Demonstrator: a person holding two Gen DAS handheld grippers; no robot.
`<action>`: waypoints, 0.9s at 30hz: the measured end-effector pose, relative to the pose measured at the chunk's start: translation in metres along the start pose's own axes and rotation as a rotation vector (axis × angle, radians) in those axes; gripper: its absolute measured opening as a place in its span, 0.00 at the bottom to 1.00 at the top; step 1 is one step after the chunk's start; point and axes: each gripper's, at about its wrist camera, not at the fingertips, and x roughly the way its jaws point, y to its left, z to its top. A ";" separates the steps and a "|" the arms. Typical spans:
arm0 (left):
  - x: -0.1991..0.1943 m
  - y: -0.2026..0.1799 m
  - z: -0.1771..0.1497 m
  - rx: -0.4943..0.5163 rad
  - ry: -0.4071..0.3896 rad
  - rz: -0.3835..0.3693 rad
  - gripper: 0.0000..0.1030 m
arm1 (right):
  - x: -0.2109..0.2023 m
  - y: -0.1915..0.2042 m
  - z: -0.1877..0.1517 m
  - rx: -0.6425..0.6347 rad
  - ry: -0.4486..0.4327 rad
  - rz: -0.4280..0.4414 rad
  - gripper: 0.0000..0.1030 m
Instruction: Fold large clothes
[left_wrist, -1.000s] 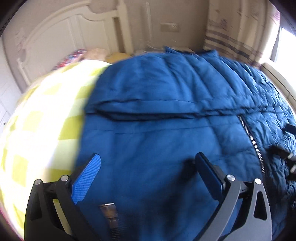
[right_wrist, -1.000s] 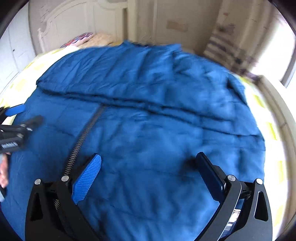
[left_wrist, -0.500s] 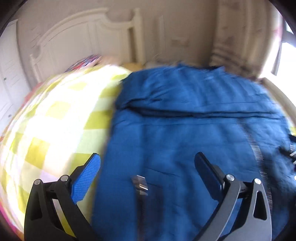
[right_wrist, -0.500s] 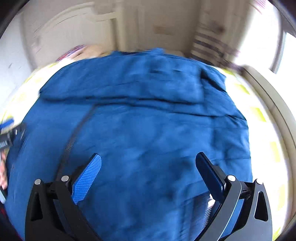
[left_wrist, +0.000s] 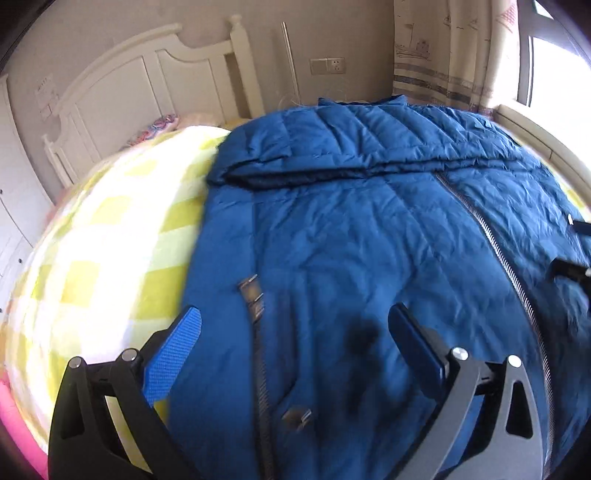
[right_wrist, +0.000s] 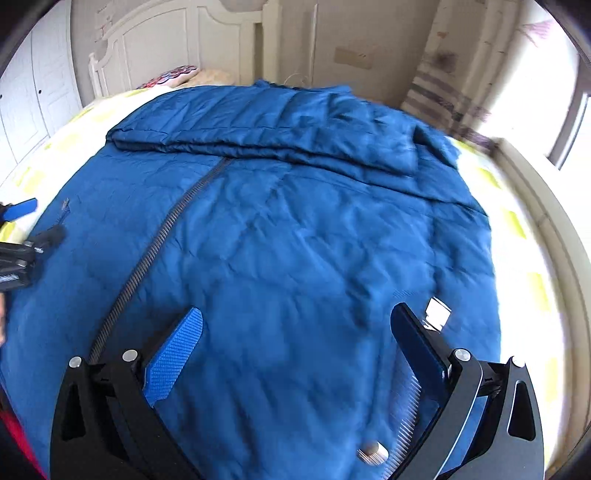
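I hold both grippers, left (left_wrist: 293, 332) and right (right_wrist: 295, 332), jaws apart over the jacket (left_wrist: 369, 236), its zipper (right_wrist: 159, 240) running away between them.

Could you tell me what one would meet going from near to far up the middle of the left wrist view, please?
Left gripper, open over the blue padded coat → the coat's folded-over upper part → wall socket.
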 end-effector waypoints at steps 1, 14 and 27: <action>0.005 -0.001 -0.006 0.010 0.016 0.027 0.98 | 0.000 -0.004 -0.011 0.001 0.010 -0.023 0.95; -0.030 -0.049 -0.027 0.086 -0.049 -0.161 0.98 | -0.030 0.042 -0.027 -0.108 -0.040 0.100 0.95; -0.037 -0.025 -0.042 0.025 -0.030 -0.176 0.98 | -0.043 0.013 -0.044 -0.084 -0.010 0.091 0.95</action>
